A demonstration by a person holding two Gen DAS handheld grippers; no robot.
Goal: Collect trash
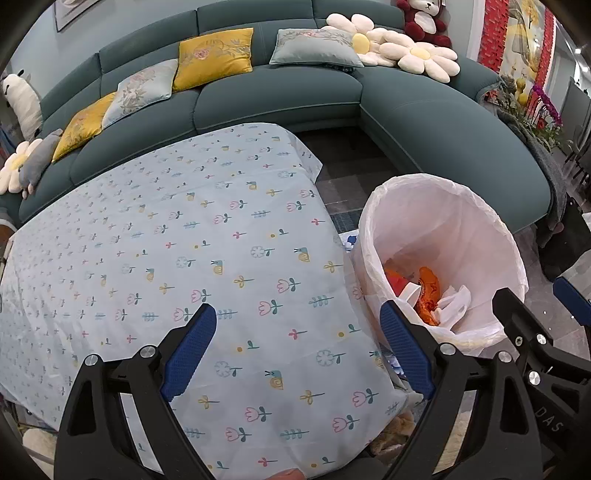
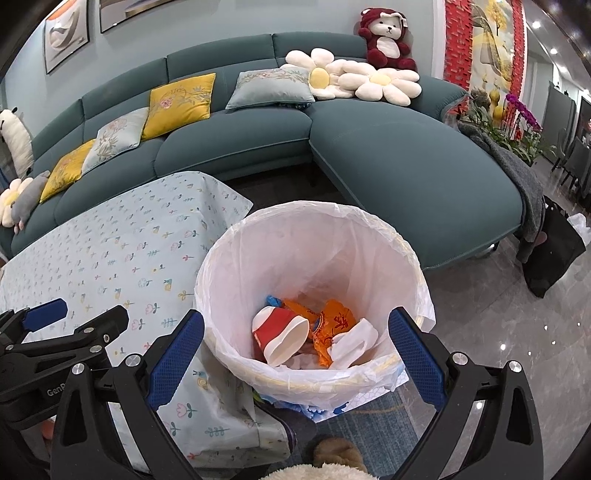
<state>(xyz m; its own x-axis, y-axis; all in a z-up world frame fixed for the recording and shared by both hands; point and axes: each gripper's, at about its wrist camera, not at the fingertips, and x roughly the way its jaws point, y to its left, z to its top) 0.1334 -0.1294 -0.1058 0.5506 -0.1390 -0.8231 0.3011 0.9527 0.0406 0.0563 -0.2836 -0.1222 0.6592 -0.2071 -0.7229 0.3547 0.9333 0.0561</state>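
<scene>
Both claws spread, empty; bin (image 2: 402, 258) base hidden; crumpled trash (image 2: 332, 325) indistinct.

left hand-held gripper (image 1: 298, 349) | black frame, blue textured pads, silver screws (right hand-held gripper (image 2: 296, 353) alike)

Home living room: at your 12 o'clock, a teal sofa (image 2: 229, 147) with cushions (image 2: 181, 105), teddy bear (image 2: 386, 40), framed pictures (image 2: 66, 35).

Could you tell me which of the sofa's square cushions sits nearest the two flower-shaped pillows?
The pale grey-green embroidered cushion, touching the white flower-shaped pillows; the yellow cushions lie further left.
</scene>
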